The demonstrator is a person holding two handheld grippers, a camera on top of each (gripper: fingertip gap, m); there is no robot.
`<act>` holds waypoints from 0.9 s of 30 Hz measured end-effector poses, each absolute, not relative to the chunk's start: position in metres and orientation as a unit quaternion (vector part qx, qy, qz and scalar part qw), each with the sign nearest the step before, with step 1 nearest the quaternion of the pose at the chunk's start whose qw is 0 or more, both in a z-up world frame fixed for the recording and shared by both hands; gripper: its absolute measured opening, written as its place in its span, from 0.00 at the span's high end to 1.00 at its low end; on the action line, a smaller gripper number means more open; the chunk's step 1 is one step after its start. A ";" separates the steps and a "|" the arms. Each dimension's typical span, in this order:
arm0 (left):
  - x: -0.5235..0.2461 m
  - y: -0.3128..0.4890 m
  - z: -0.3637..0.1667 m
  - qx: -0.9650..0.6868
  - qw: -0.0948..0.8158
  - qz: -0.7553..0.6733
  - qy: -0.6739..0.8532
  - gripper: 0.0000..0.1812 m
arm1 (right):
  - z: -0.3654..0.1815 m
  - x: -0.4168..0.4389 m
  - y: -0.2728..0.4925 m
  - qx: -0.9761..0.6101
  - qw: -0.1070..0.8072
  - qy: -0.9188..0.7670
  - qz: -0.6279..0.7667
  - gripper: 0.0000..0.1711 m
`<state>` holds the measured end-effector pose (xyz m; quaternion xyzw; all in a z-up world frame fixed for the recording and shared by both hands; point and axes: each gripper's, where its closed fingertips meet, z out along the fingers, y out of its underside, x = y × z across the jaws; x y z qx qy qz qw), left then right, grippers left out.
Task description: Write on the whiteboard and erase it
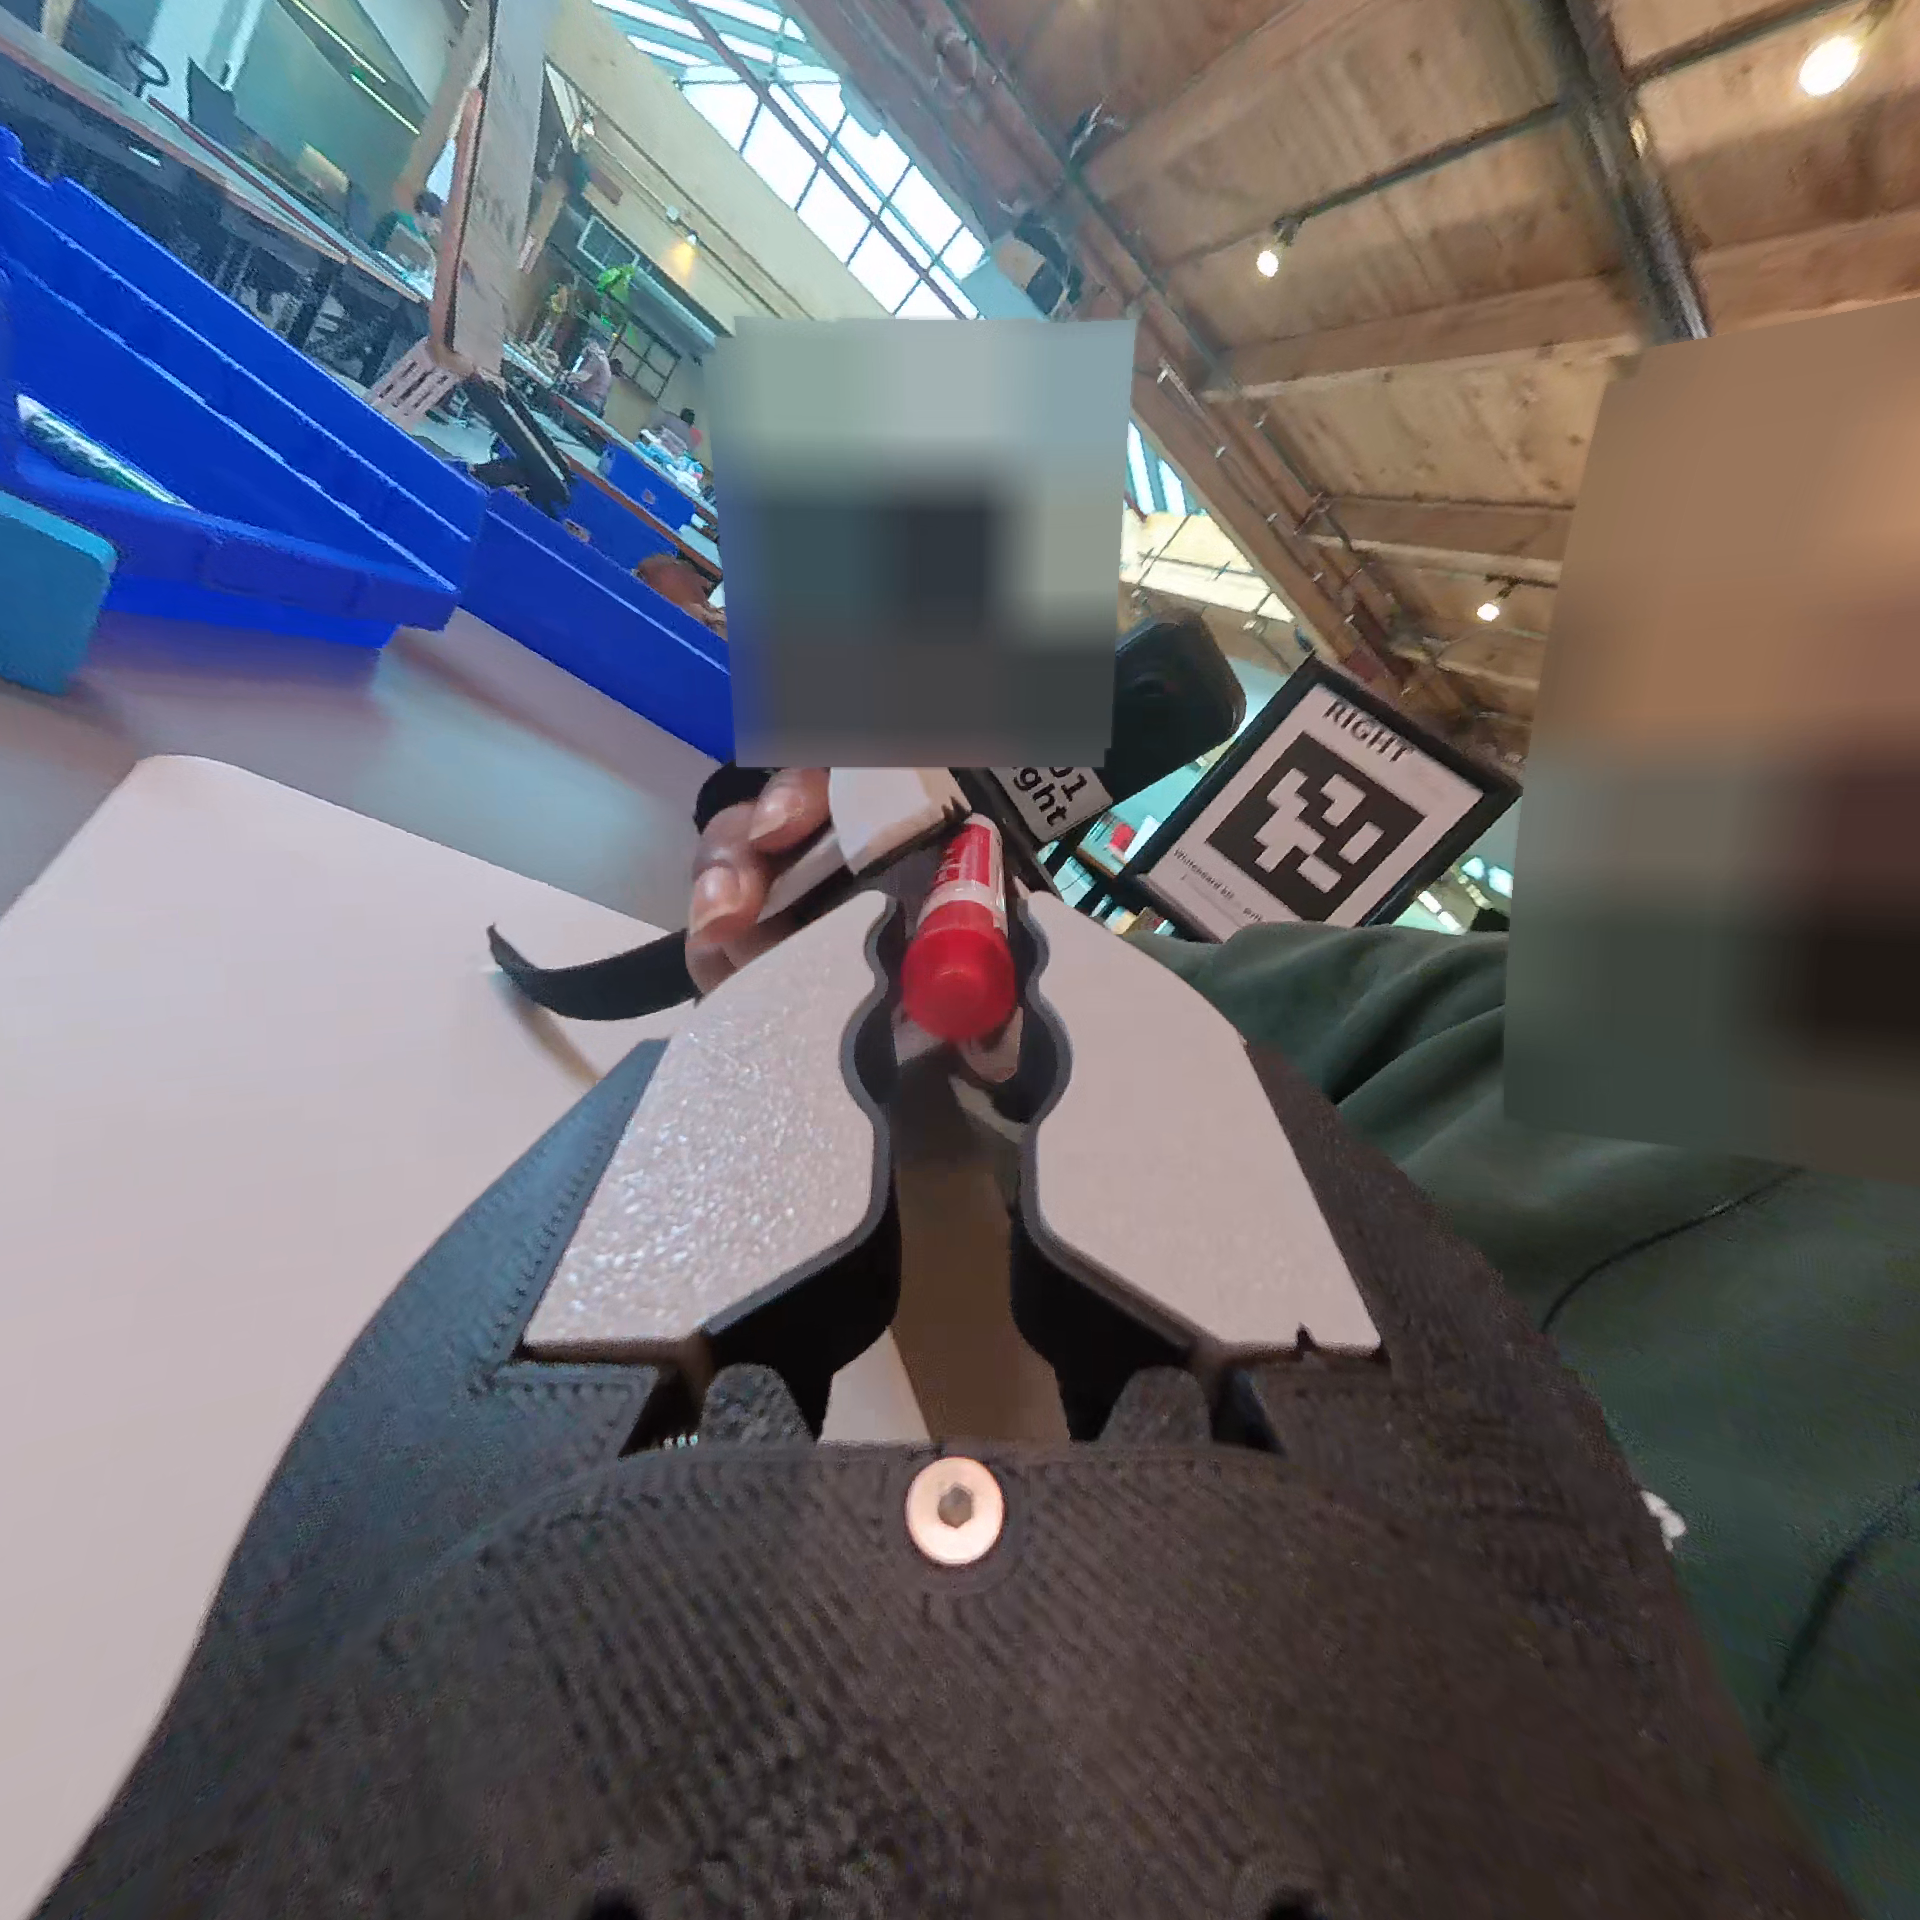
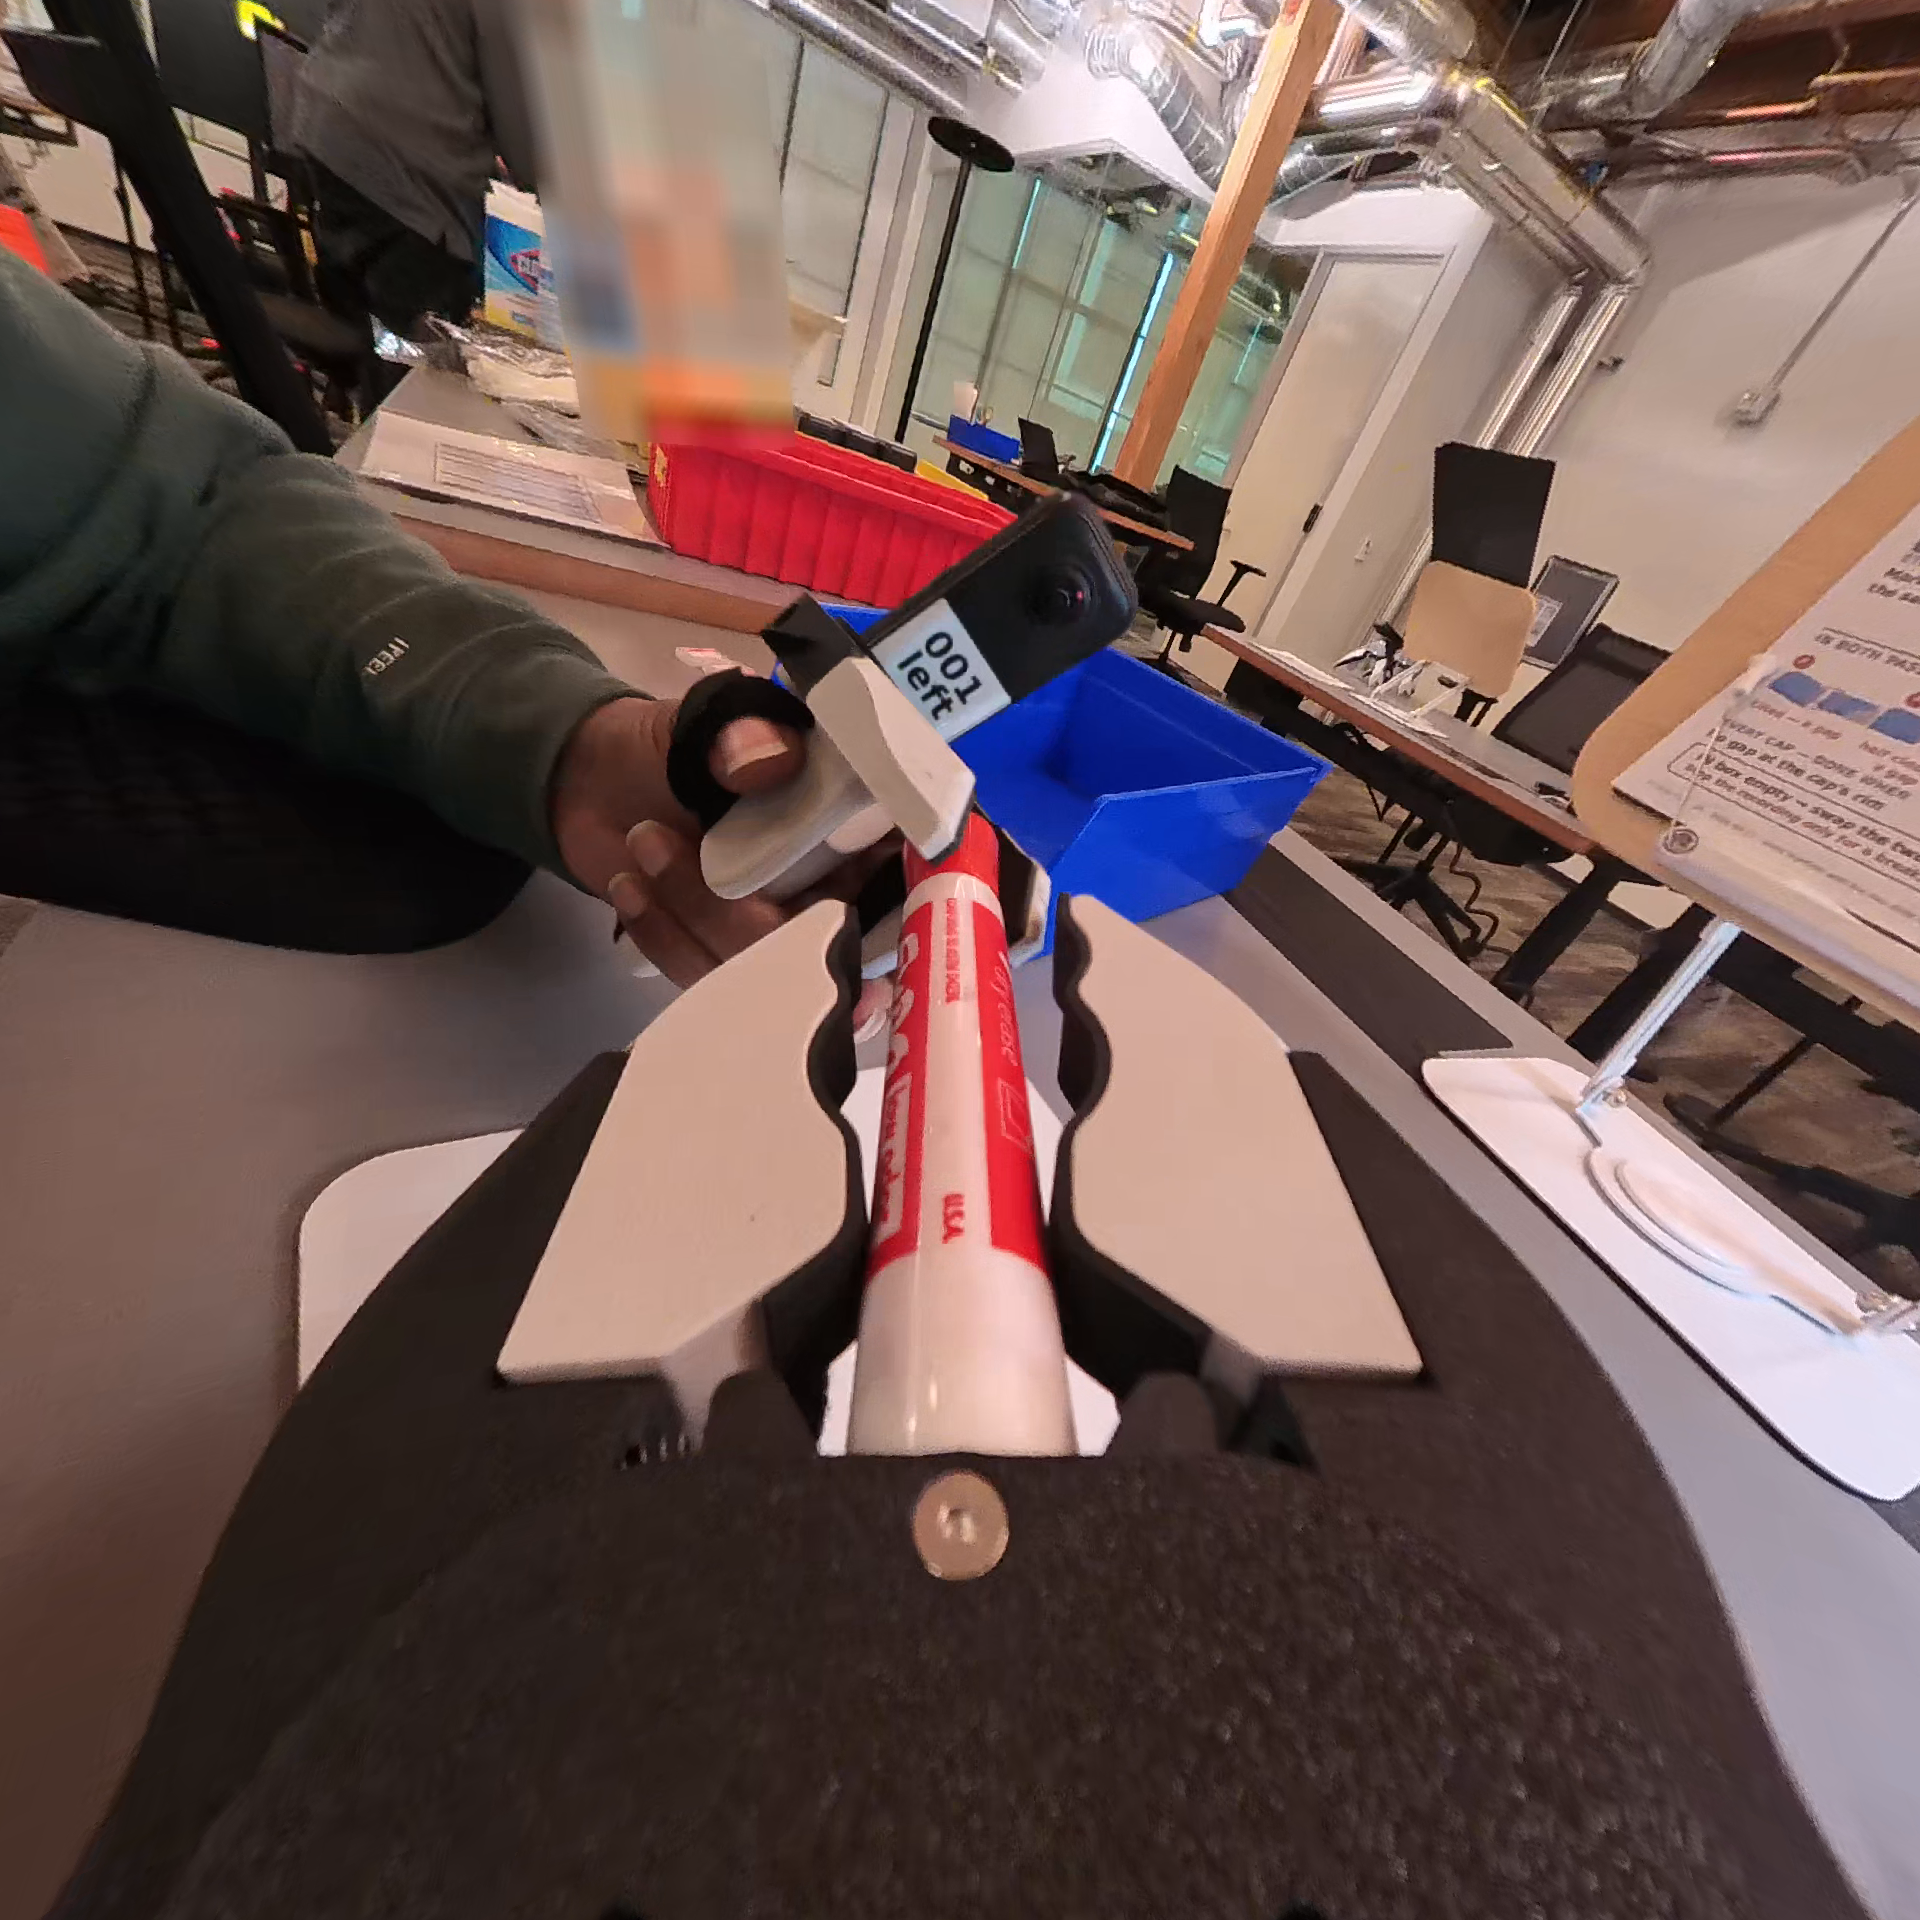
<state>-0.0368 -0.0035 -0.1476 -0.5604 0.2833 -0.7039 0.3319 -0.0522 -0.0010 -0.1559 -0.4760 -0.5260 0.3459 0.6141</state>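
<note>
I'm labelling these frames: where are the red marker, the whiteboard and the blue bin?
red marker (image 2: 961,1122): right wrist view, on its labelled barrel.
whiteboard (image 1: 260,1039): left wrist view, on its bare surface.
blue bin (image 2: 1174,821): right wrist view, on its front wall.

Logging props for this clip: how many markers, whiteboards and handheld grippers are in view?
marker: 1
whiteboard: 1
grippers: 2 (left gripper, right gripper)
Total: 4
</note>
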 end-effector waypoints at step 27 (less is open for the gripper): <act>-0.031 0.010 -0.177 -0.608 0.294 -0.704 0.219 0.89 | -0.180 -0.048 0.011 -0.522 0.524 -0.523 0.424 0.80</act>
